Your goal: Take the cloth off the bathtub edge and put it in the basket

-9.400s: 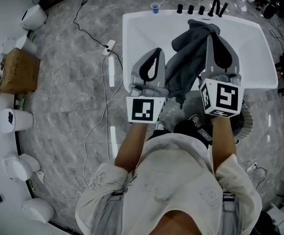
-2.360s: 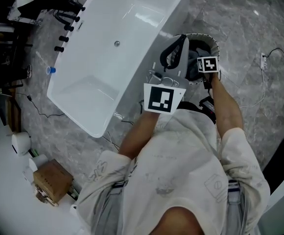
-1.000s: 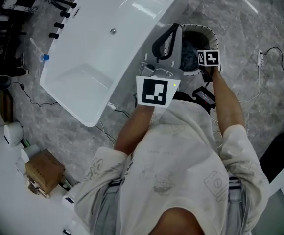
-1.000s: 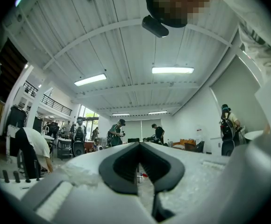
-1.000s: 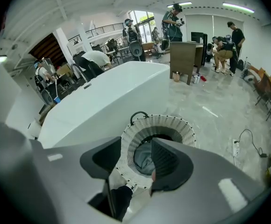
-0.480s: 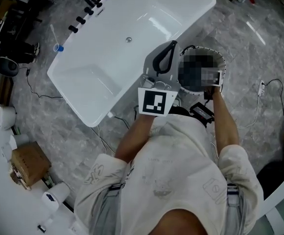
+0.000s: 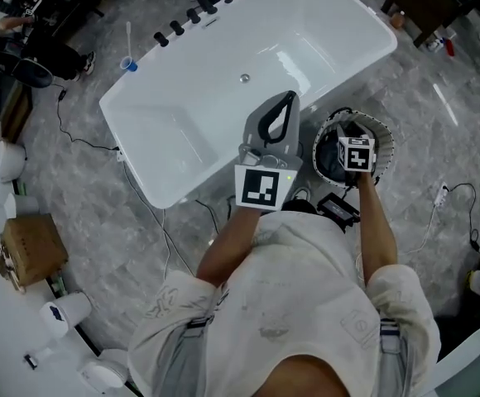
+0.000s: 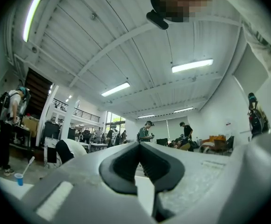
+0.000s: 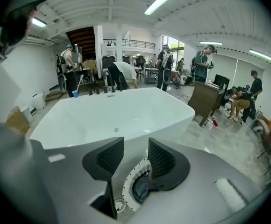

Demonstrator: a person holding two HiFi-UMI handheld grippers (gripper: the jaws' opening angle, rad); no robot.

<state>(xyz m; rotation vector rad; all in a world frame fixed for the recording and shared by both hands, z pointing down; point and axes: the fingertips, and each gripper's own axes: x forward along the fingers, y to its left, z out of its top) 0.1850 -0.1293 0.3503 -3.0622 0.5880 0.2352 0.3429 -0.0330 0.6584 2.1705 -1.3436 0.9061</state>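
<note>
The right claw [image 9: 135, 149], jaws just narrowed yet released and empty, is hovering over the basket [image 9: 127, 186] where the cloth [image 9: 140, 191] is lying, right of the bathtub [image 7: 223, 81]. The left claw [image 8: 139, 146] is hanging clenched. Best to be lifting straight clear, checking that nothing is trailing over the rim.

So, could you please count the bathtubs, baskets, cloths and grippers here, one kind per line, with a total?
White oval bathtub: 1
Round white-rimmed basket: 1
Dark grey cloth, lying in the basket: 1
Grey handheld grippers, the left gripper and the right gripper: 2
Total: 5
</note>
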